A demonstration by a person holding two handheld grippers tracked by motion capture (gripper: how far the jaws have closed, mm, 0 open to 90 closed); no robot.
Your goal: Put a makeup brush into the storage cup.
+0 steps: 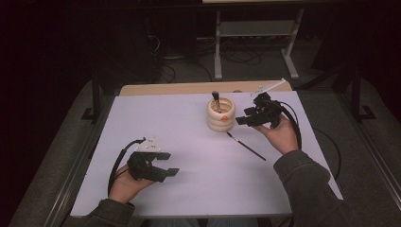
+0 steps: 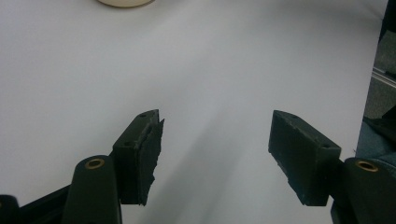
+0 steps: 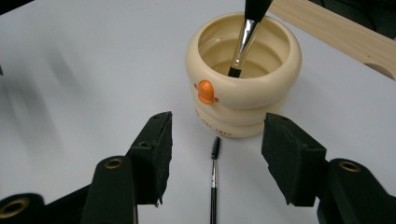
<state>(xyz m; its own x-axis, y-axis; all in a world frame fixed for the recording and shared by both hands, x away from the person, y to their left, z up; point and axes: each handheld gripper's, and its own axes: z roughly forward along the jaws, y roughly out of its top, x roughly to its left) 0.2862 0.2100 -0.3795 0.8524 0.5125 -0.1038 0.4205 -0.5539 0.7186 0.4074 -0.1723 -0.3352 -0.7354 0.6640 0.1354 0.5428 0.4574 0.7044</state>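
1. Brush (image 1: 246,146) lay flat on the white table (image 1: 189,189), just at the 4 o'clock side of the cream pot (image 1: 221,118) in the high view, close to the pot's foot but apart from it.
2. Its long axis ran from about 10 o'clock to 4 o'clock in the high view, with one end near the pot and the other end out toward the person's right sleeve (image 1: 307,184).
3. In the right gripper view the brush (image 3: 214,179) ran almost straight up and down, its small bristled head at 12 o'clock, aimed at the pot (image 3: 243,74), and its handle leaving the bottom edge.
4. That view showed the bristled head; the high view gave only a thin dark line, too small to tell which end was which.
5. A second brush (image 3: 245,35) stood tilted inside the pot, metal collar and dark tip down; in the high view it (image 1: 215,100) showed as a short dark stick leaning to 11 o'clock.
6. The right gripper (image 1: 249,117) hovered at the pot's 3 o'clock with its jaws wide apart and holding nothing; in its own view the lying brush sat between them.
7. The left gripper (image 1: 168,163) was well apart at 7 o'clock from the pot, jaws spread wide over bare table, holding nothing.
8. The left gripper view caught just the pot's (image 2: 125,2) base at its top edge.
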